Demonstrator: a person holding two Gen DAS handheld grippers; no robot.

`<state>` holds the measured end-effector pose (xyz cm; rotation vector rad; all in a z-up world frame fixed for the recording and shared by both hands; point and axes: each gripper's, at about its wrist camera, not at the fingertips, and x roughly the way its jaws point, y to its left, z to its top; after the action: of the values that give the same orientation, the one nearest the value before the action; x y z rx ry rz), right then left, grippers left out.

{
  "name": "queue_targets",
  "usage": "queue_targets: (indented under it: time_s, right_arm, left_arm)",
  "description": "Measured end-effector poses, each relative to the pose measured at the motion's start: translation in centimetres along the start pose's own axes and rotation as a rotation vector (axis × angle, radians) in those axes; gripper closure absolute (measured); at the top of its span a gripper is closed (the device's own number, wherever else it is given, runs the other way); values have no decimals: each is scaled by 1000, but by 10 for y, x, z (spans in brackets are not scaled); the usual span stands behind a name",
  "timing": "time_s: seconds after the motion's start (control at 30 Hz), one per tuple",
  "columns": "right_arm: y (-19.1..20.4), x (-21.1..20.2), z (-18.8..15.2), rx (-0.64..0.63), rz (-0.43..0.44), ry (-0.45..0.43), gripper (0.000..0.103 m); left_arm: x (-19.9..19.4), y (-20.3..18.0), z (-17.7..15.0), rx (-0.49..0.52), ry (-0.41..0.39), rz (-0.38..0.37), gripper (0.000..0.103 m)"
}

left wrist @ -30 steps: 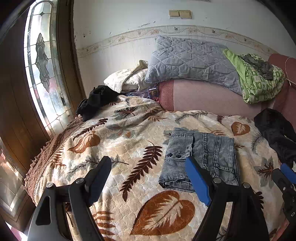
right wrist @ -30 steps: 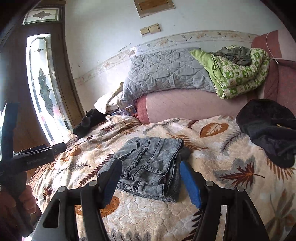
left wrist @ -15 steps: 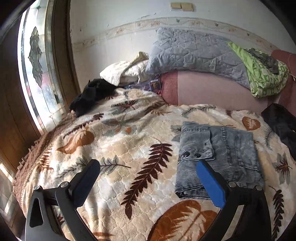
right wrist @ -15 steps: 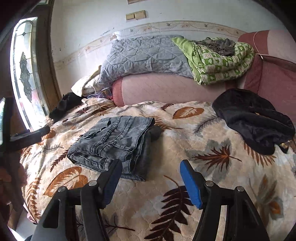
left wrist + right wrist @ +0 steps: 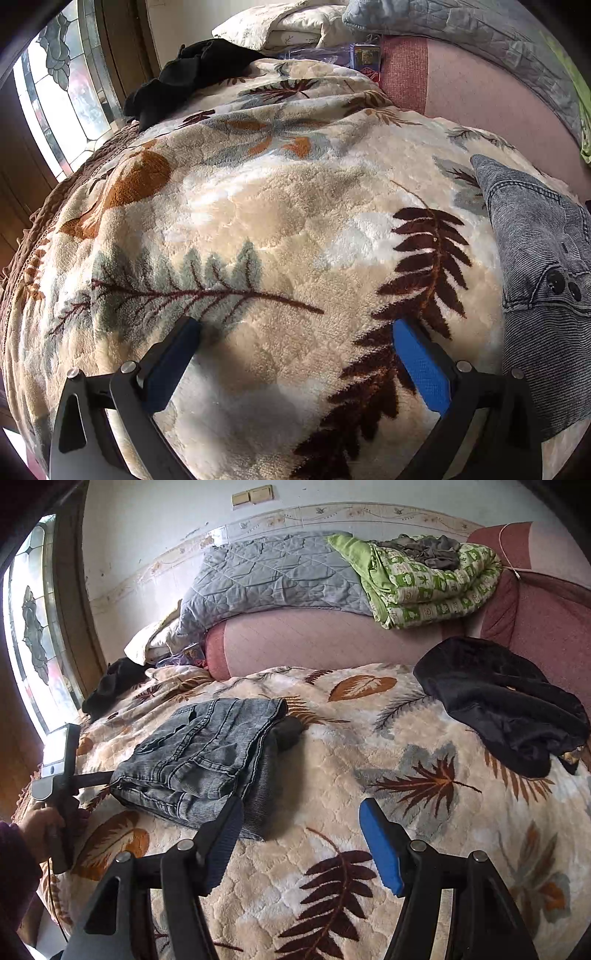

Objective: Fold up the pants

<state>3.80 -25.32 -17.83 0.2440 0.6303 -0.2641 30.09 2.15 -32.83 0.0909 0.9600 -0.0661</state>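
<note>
Grey denim pants [image 5: 207, 757] lie folded into a compact stack on the leaf-patterned blanket [image 5: 369, 775]. In the left wrist view the pants [image 5: 539, 266] fill the right edge. My left gripper [image 5: 295, 328] is wide open, low over bare blanket just left of the pants, nothing between its fingers. My right gripper [image 5: 301, 812] is open above the blanket, just right of the pants' near corner, holding nothing. The left tool [image 5: 61, 775] and the hand on it show at the left of the right wrist view.
A black garment [image 5: 506, 701] lies on the blanket at the right. Another dark garment [image 5: 192, 74] sits near the stained-glass window [image 5: 55, 103]. A grey quilt [image 5: 273, 576], a green patterned blanket [image 5: 424, 579] and a pink bolster [image 5: 332, 642] line the wall.
My left gripper opened wider and dropped down to the left of the pants, close to the blanket. My right gripper tilted down and sank a little beside the pants.
</note>
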Motion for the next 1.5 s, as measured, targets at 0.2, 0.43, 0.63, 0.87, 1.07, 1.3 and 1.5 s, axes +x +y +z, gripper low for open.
queue_targets:
  time_s: [0.2, 0.43, 0.63, 0.87, 1.07, 1.3, 1.5]
  right_arm:
    - [21, 17, -8, -70, -65, 3, 34]
    - [18, 17, -10, -75, -67, -1, 34]
    - [12, 28, -1, 7, -47, 34, 34]
    - [6, 26, 11, 150, 4, 29, 34]
    - [6, 25, 7, 160, 3, 50, 34]
    - [-7, 23, 1, 168, -31, 54, 34]
    - [-11, 15, -3, 112, -68, 30, 34]
  left_arm:
    - [2, 2, 2, 1, 3, 0, 0]
    - [2, 2, 2, 2, 4, 1, 0]
    - [2, 2, 2, 1, 4, 0, 0]
    - [2, 2, 2, 1, 4, 0, 0]
    - [2, 2, 2, 1, 4, 0, 0]
    - [2, 2, 2, 1, 4, 0, 0]
    - [1, 2, 2, 1, 3, 0, 0]
